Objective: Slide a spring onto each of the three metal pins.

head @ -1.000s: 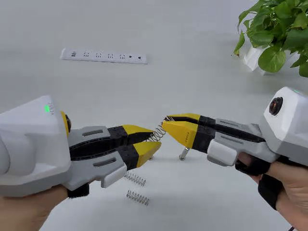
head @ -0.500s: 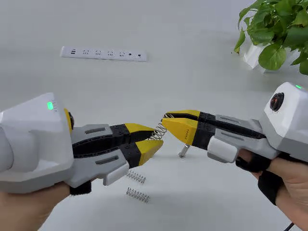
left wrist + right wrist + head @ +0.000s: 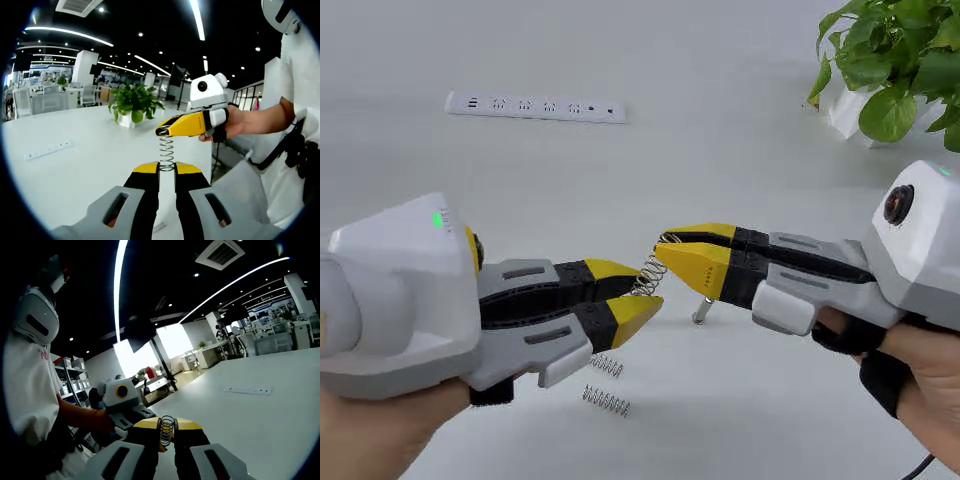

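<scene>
A small coil spring hangs in the air between the two yellow-tipped grippers. My left gripper is shut on its lower end, and my right gripper is shut on its upper end. In the left gripper view the spring rises from my own jaws up to the right gripper. In the right gripper view the spring sits end-on between the jaws. One metal pin stands on the table under the right gripper. Two more springs lie on the table below the left gripper.
A white power strip lies at the back left of the white table. A potted green plant stands at the back right. A person's hands hold both grippers near the front edge.
Both grippers keep hold of the spring. They have drawn slightly apart, and the spring stands a little steeper and more stretched than before.
</scene>
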Demonstrator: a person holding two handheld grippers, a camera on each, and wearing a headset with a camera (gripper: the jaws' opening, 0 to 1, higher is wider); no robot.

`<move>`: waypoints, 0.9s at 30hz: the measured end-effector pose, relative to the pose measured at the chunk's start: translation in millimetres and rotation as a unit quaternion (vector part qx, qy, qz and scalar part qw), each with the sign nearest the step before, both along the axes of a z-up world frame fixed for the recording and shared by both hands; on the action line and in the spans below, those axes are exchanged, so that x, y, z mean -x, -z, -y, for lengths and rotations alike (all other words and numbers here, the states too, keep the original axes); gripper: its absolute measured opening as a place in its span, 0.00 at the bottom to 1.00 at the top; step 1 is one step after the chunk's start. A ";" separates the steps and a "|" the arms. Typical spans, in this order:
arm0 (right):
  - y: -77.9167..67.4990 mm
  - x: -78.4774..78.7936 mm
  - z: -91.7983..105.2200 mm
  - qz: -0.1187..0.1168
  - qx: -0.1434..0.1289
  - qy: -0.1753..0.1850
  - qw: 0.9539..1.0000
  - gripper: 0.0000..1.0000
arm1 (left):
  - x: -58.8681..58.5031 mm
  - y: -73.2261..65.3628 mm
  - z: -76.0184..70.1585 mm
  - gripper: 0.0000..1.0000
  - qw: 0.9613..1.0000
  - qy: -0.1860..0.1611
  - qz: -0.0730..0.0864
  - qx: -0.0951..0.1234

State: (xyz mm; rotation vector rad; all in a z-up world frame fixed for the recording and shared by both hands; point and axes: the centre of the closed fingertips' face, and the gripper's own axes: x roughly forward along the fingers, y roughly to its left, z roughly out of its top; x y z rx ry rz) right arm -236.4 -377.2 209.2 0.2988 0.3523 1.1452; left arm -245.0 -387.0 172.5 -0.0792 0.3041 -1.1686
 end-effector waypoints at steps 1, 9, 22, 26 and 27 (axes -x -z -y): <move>0.0 0.3 -0.1 0.001 0.002 -0.002 1.000 0.06 | 0.2 0.0 0.2 0.07 1.000 0.001 -0.001 0.000; 2.8 2.8 -1.4 0.021 0.035 -0.020 0.999 0.06 | 2.8 3.1 2.1 0.07 1.000 0.008 0.001 -0.012; 2.7 9.0 -8.6 0.066 0.089 -0.048 0.993 0.06 | 3.9 5.3 3.5 0.07 1.000 0.012 -0.004 -0.013; 3.0 9.5 -7.9 0.075 0.095 -0.051 0.991 0.06 | 3.5 5.2 3.2 0.07 1.000 0.012 -0.005 -0.013; 2.7 9.7 -7.9 0.076 0.096 -0.051 0.991 0.06 | 3.5 4.9 3.2 0.07 1.000 0.013 -0.004 -0.013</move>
